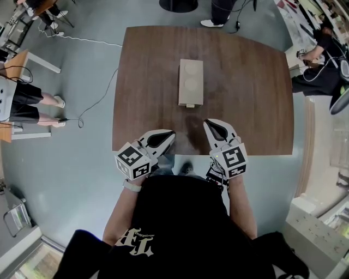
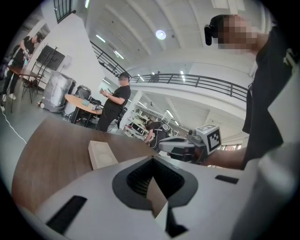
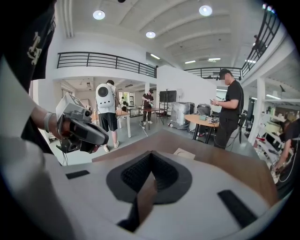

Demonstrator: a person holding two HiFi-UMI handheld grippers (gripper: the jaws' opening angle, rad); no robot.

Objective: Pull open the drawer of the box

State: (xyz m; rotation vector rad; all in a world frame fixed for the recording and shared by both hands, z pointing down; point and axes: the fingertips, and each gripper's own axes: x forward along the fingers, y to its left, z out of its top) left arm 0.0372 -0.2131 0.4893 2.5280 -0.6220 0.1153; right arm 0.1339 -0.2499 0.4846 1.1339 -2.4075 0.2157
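A pale beige box [image 1: 191, 83] lies lengthwise in the middle of the dark wooden table [image 1: 251, 82]. A small metal pull [image 1: 190, 105] shows on its near end. Both grippers hover over the table's near edge, well short of the box. My left gripper [image 1: 170, 134] is shut with nothing between its jaws, and so is my right gripper [image 1: 209, 125]. The left gripper view has the box [image 2: 101, 154] ahead to the left beyond the closed jaws [image 2: 152, 161]. In the right gripper view the box [image 3: 184, 153] is just past the closed jaws [image 3: 151, 155].
Several people stand around the room: one at the left [image 1: 22, 101], one seated at the right [image 1: 319, 65], one beyond the table's far edge [image 1: 218, 11]. A cable [image 1: 95, 98] trails on the floor left of the table. Other desks stand at the far left.
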